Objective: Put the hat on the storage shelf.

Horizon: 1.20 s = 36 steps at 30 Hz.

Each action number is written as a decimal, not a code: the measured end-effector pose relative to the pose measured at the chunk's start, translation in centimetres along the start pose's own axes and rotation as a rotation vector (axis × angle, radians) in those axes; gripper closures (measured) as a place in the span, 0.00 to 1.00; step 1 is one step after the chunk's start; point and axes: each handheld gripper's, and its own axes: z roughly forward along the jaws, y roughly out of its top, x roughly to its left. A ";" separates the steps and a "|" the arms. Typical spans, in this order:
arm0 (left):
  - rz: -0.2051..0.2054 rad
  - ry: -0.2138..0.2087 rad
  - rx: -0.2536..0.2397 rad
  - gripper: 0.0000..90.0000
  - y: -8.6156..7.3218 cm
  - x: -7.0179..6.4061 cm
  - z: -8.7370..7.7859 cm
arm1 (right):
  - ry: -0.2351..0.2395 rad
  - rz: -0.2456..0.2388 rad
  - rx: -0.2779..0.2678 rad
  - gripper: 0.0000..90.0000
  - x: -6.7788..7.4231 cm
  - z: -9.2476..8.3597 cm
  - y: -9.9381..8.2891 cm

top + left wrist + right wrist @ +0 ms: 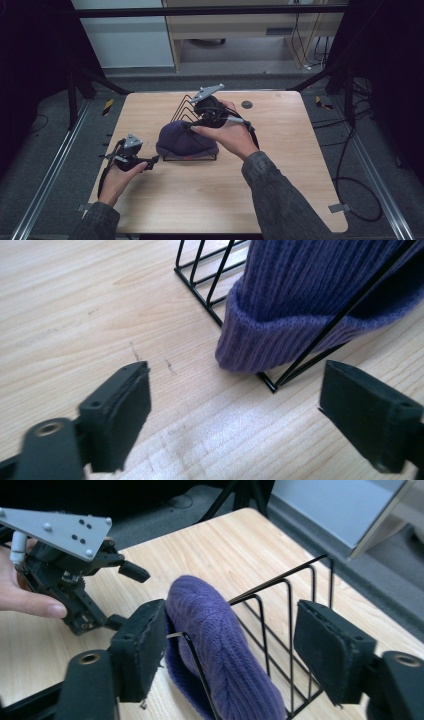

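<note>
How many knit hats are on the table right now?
1. A purple knit beanie sits slotted into the black wire rack at the middle of the wooden table, between the left gripper and the right gripper. No others visible.

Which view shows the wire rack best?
The high view: the whole wire rack shows, with the purple hat draped over it. The left gripper view shows one corner; the right gripper view shows the dividers.
</note>
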 end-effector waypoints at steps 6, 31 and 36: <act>-0.008 0.004 -0.004 0.08 -0.5 0.6 -0.2 | -0.061 0.011 -0.045 0.19 -0.2 -2.1 -1.2; 0.000 0.023 0.122 0.06 -3.5 0.8 -1.4 | -0.169 0.216 0.083 0.18 -2.4 -6.8 -22.5; 0.006 0.016 0.177 0.06 -4.0 0.8 -0.6 | -0.192 0.311 0.124 0.16 -3.6 -6.2 -25.6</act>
